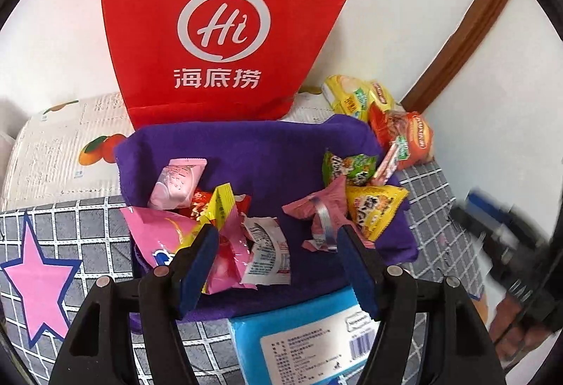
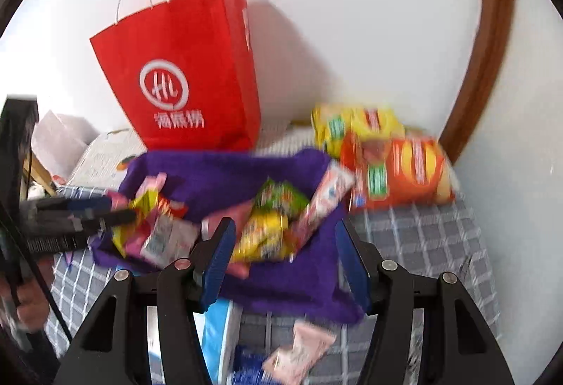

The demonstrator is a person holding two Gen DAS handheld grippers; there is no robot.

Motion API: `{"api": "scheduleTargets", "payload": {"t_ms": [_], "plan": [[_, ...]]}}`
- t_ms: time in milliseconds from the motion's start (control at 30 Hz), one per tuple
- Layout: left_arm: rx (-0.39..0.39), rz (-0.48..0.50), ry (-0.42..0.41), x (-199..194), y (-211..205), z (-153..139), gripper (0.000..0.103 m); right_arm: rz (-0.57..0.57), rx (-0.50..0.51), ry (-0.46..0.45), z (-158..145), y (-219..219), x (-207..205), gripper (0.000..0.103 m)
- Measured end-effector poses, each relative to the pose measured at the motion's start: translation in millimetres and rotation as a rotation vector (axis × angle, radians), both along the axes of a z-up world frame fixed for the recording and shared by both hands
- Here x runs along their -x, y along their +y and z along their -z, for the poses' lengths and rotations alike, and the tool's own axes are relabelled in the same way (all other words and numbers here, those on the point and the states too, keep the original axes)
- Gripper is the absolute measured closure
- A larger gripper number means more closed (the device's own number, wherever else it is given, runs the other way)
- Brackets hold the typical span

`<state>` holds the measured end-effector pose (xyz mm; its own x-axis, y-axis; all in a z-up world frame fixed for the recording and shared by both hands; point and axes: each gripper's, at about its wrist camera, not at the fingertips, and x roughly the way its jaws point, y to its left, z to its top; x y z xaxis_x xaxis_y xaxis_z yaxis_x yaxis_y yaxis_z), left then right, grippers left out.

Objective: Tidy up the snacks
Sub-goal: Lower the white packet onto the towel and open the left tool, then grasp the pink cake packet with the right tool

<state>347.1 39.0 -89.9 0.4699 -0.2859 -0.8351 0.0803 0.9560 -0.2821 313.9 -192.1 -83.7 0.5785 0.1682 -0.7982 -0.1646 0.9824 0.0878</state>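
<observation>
A white wall (image 1: 404, 15) backs a surface covered with a grey checked cloth (image 1: 88, 226), and a red paper bag (image 1: 218, 26) with white handles stands at the far side against that wall. In front of the bag lies a purple towel (image 1: 267, 153) with small snack packets scattered over it: a pink packet (image 1: 177, 183) and a yellow one (image 1: 223, 205) in the left heap, a green packet (image 1: 346, 167) and a yellow triangular packet (image 1: 374, 209) on the right. Beyond the towel's far right corner, larger yellow and orange snack bags (image 1: 401, 132) rest near the wall. A light blue pack (image 1: 302, 342) lies at the towel's near edge.

The left gripper (image 1: 278, 265) hangs above the towel, jaws apart, nothing pinched between them. The right gripper (image 2: 285, 262) hangs over the right-hand packets, jaws likewise apart and gripping nothing; its view is blurred. One pink packet (image 2: 299, 350) lies on the checked cloth, nearer than the towel.
</observation>
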Motion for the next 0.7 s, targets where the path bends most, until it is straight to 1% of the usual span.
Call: {"api": "scheduleTargets", "payload": {"t_ms": [67, 167, 300, 367, 500, 700], "plan": [[0.018, 0.005, -0.003, 1.0, 1.1, -3.5, 0.035, 0.047, -0.022, 0.050, 15.3, -11.2, 14.2, 0.047], [0.031, 0.009, -0.014, 4.2, 0.7, -8.2, 0.035, 0.128, -0.036, 0.117, 43.3, -27.6, 38.9, 0.047], [0.056, 0.037, -0.029, 10.7, -3.4, -15.8, 0.035, 0.183, -0.099, 0.191, 74.1, -39.8, 58.2, 0.047], [0.064, 0.052, -0.034, 13.2, -5.4, -19.5, 0.035, 0.217, -0.118, 0.227, 88.7, -42.5, 61.7, 0.047], [0.070, 0.068, -0.052, 18.3, -6.3, -27.2, 0.035, 0.238, -0.156, 0.263, 105.1, -41.8, 66.5, 0.047], [0.106, 0.052, -0.068, 22.0, 5.3, -34.8, 0.035, 0.267, -0.171, 0.300, 126.3, -36.1, 57.0, 0.047]]}}
